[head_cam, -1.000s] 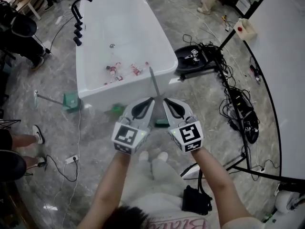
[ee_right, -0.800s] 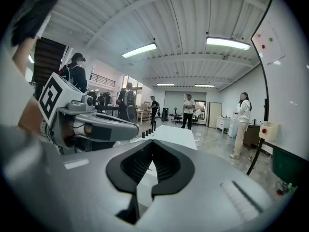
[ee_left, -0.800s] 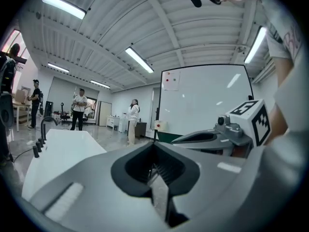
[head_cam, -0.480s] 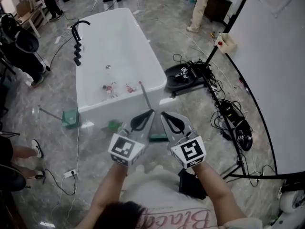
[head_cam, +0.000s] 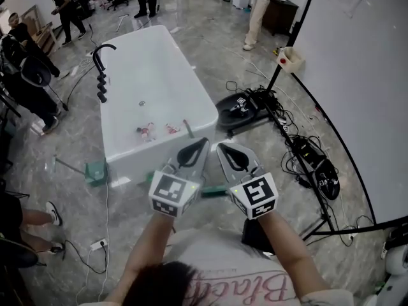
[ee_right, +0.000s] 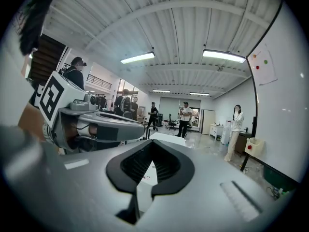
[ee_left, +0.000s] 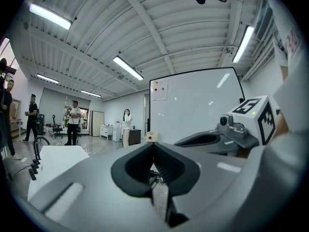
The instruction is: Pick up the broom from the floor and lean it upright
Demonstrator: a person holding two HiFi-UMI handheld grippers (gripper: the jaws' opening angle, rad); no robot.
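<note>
Nearest to us, on the near side of the bathtub (head_cam: 137, 155), we see the left gripper (head_cam: 201, 143) and the right gripper (head_cam: 220, 147) held side by side, with their tips close to each other. In each gripper view the two jaws are pressed together and hold nothing. Through the small opening behind the tips we see only floor and cables for the left one, and the white bathtub for the right one. Just past the tips is the broom (head_cam: 189, 130). Its green head (head_cam: 214, 194) shows between the two grippers, down by the bathtub's near end, and its thin handle rises towards the near rim, apart from both grippers. We cannot tell if the handle touches the rim, because the left gripper covers this place. Inside the bathtub, near this same end, lie some small red and white things (head_cam: 153, 131). A green dustpan (head_cam: 95, 171) is on the floor beside the bathtub's near left corner. A black tap (head_cam: 102, 62) stands at the bathtub's left rim, further away. To the right of the bathtub lies a black round base (head_cam: 239, 107) with many cables (head_cam: 312, 152), and a whiteboard (head_cam: 357, 69) stands further to that side. Beyond the bathtub's far end stand several people (head_cam: 67, 8).
</note>
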